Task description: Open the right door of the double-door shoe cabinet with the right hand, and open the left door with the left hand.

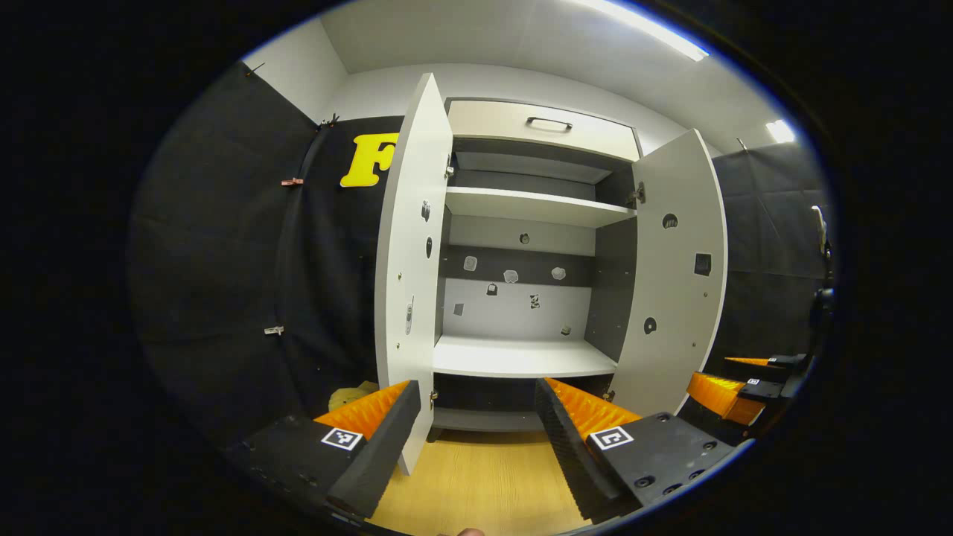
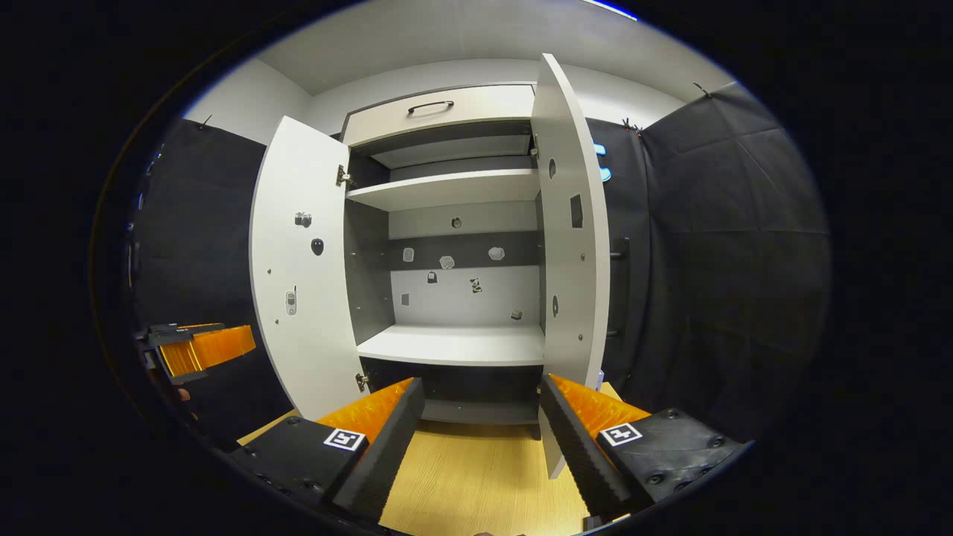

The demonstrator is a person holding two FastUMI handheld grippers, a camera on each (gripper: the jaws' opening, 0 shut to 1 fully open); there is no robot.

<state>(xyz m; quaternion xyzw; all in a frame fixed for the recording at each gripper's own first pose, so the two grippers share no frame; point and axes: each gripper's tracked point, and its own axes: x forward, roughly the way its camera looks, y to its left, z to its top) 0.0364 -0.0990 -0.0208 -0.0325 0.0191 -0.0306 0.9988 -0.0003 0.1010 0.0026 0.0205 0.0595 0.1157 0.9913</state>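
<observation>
Left door [image 1: 406, 260] stands swung out at eleven o'clock of the left gripper [image 1: 476, 432] — jaws spread, holding nothing. Right door [image 2: 569, 253] stands out at one o'clock of the right gripper [image 2: 480, 435], likewise released; both tall edges run upright.

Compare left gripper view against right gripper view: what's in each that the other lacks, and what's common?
Left gripper view: a ceiling light strip, a yellow object low beside the left door, and the right gripper at its right edge. Right gripper view: the left gripper at its left edge. Both: the cabinet with left door and right door open, top drawer, shelves, wood floor, each view's own fingers apart.
</observation>
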